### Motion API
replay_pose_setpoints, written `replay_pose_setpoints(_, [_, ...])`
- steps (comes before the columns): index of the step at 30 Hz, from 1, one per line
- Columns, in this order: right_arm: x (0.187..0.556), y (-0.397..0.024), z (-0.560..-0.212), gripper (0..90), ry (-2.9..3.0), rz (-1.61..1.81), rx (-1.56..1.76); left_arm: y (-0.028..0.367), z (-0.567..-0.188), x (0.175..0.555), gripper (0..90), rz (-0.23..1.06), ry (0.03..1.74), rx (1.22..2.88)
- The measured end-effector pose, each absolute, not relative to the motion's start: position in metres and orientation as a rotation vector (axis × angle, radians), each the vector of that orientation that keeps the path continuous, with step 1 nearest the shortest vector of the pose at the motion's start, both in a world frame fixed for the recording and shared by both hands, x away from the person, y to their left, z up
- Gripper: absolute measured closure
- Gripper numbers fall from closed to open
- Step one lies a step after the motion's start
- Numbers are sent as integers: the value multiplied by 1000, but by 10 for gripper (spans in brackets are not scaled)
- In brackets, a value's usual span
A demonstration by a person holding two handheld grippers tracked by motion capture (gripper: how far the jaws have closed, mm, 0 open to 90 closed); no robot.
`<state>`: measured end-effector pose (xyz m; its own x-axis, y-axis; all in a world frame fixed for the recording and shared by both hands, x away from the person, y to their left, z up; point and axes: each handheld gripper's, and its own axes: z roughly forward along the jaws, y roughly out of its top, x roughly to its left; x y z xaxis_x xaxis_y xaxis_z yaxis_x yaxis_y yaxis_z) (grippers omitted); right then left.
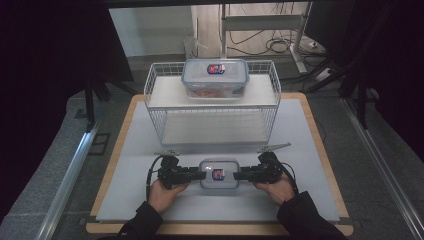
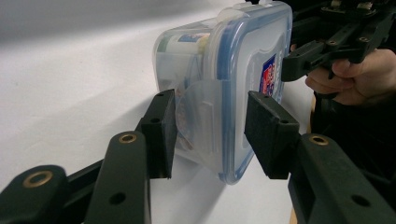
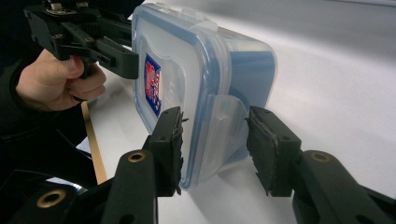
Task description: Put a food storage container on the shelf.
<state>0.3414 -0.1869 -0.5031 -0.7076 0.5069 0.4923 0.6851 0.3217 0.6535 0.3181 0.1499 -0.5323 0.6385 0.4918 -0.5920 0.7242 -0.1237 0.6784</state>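
Your left gripper (image 1: 199, 174) and right gripper (image 1: 239, 175) flank the small clear plastic box with the blue-rimmed lid (image 1: 219, 173), which rests on the grey worktop (image 1: 310, 165) in front of the white wire rack (image 1: 212, 107). Each gripper's fingers straddle an end latch, spread slightly, not visibly clamping it.

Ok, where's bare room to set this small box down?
The rack's lower shelf is bare. The mat is free either side of the rack and along the near edge. It is crowded round the small box and the top shelf, where the big box sits.
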Motion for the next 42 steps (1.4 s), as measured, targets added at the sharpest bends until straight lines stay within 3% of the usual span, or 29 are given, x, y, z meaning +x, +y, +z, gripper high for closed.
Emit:
replay_pose_setpoints(13, [345,-193,-488,589,-2333,-1407,-1091,150,-513,325,540,-236,956,1760])
replay_pose_setpoints(42, [372,-184,-397,584,-2364,-1564,-1034,156,-419,343,539,-91,903,1766])
